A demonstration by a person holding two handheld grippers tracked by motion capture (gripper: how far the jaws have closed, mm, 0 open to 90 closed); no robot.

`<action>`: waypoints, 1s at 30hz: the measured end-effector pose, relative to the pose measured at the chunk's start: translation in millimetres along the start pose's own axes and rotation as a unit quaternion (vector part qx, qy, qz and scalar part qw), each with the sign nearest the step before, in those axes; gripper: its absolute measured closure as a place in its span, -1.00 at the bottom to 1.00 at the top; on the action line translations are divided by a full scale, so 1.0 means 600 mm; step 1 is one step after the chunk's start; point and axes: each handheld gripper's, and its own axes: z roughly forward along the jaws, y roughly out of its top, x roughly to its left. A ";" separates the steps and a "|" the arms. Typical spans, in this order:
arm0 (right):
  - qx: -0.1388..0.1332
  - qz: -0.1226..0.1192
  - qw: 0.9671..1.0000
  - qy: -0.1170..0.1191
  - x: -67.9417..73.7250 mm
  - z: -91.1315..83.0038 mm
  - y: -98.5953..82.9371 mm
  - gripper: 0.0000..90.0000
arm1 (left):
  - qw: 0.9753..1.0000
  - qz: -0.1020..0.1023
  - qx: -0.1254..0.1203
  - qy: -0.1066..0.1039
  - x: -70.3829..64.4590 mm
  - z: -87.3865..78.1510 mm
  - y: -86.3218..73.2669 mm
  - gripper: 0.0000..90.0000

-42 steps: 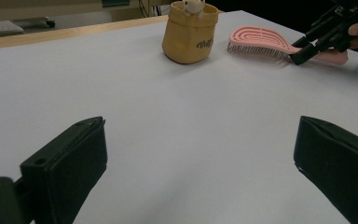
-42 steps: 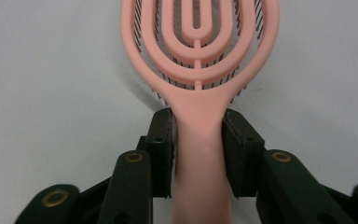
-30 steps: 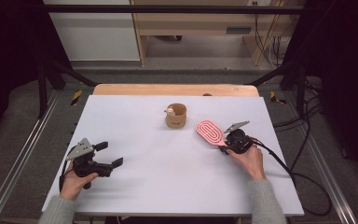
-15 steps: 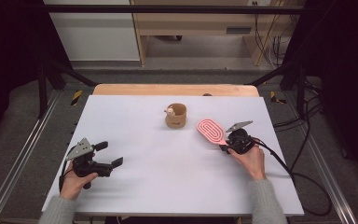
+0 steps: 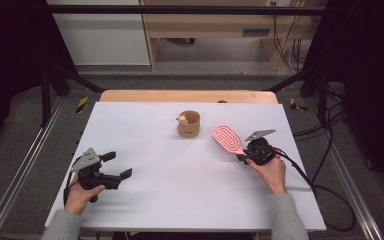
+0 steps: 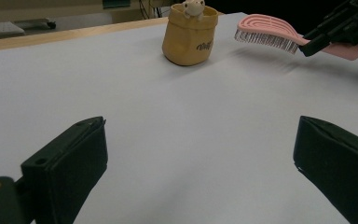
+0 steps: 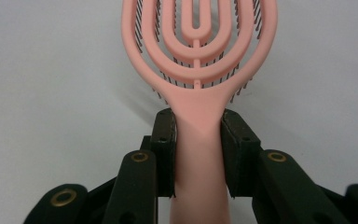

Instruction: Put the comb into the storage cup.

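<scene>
Barely shifted, my right gripper [image 7: 197,140] stays clamped on the brush [image 5: 227,138] handle at right of frame, lifted; next, toward the cup [image 5: 189,123]; left gripper [image 5: 116,165] rests apart.

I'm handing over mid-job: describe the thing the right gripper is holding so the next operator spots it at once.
Start at the white table and go to its right half, where the right gripper sits just right of the tan cup with a small figure in it. Clamped by its handle between the jaws is a pink hairbrush, bristles facing down. Its oval head of nested open loops and its pink colour set it apart.
</scene>
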 end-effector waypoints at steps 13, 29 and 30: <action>-0.030 -0.007 1.000 0.006 0.005 -0.015 0.000 0.54 | 1.000 -0.001 0.001 0.000 -0.001 0.001 0.000 -0.94; -0.065 -0.015 0.998 0.017 0.027 -0.036 0.008 0.54 | 1.000 -0.002 -0.001 -0.005 -0.007 0.003 0.003 -0.94; -0.067 -0.016 0.997 0.018 0.028 -0.036 0.008 0.54 | 1.000 -0.003 0.000 -0.006 -0.007 0.004 0.003 -0.94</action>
